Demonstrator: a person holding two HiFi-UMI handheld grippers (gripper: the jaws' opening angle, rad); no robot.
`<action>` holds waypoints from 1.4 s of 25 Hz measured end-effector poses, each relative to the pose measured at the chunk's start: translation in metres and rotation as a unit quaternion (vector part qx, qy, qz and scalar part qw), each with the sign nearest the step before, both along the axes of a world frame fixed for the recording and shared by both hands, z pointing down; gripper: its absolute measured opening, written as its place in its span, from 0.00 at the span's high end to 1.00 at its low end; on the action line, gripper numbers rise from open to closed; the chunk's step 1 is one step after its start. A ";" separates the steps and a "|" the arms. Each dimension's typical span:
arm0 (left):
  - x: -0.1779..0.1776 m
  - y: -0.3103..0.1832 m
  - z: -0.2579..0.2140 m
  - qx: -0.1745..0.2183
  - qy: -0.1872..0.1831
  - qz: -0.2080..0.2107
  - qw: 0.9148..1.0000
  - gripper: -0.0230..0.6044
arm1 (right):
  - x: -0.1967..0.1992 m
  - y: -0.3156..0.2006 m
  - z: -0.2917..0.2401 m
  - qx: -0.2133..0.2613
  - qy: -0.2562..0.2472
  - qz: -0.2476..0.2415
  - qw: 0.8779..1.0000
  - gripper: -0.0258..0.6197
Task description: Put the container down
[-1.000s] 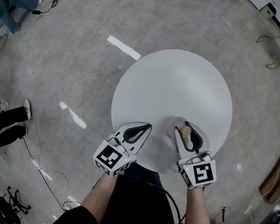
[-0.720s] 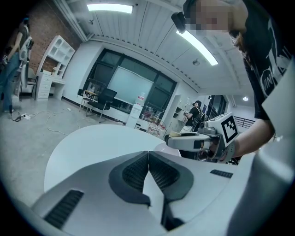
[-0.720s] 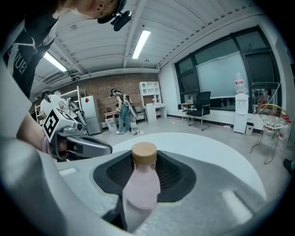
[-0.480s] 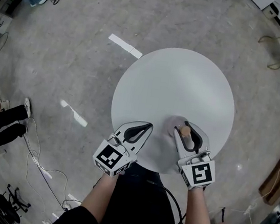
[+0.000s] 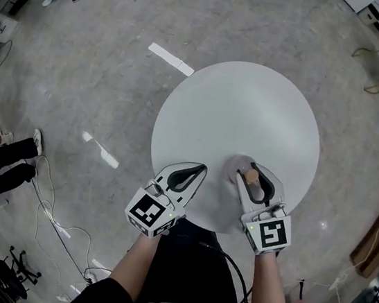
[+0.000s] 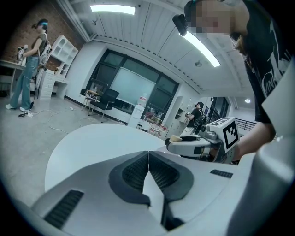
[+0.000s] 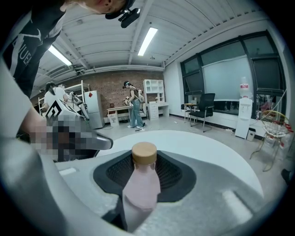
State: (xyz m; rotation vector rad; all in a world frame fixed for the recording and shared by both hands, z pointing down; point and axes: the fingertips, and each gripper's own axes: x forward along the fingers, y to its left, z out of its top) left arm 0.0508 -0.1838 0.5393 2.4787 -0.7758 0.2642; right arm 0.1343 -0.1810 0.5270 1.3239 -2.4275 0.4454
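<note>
**Head view.** The right gripper (image 5: 250,172) is clamped on the container (image 5: 255,187), a pale pink bottle with a wooden cap (image 5: 250,175). The bottle lies along the jaws, cap toward the far side, over the near right part of the round white table (image 5: 241,105). A soft shadow sits on the tabletop just beyond it. I judge the bottle is off the surface, but I cannot confirm this from here. The left gripper (image 5: 199,170) hangs over the near left part of the table, apart from the right one.

**Left gripper view.** The jaws are pressed together tip to tip with nothing between them. The right gripper shows to the right, near but not touching.

**Right gripper view.** The ribbed pads grip the bottle's body on both sides, and the cap stands clear beyond the tips. Bare tabletop runs ahead to the far rim.

**Risks.**
- The bottle is tilted, not upright. If I release it as it lies, I judge it would land on its side and roll. A round table has no lip to stop it.
- The near edge is close beneath both grippers. A set-down made too near could send the bottle onto the floor (image 5: 80,83).

**Room.** The far half of the table is unoccupied, which gives free travel ahead and to the right. The left gripper is the only neighbour, and I would keep clear of it.
</note>
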 end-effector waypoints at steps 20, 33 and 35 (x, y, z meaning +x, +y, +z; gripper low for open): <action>-0.001 0.009 0.002 -0.005 0.006 0.005 1.000 0.94 | -0.005 0.004 0.002 0.011 0.022 0.004 1.000 0.74; -0.008 0.016 -0.001 -0.004 0.008 0.010 1.000 0.94 | 0.000 -0.002 -0.008 0.020 -0.009 0.052 0.998 0.65; -0.009 0.018 -0.002 -0.002 0.008 0.013 1.000 0.94 | 0.003 0.000 -0.009 0.021 -0.006 0.063 0.998 0.61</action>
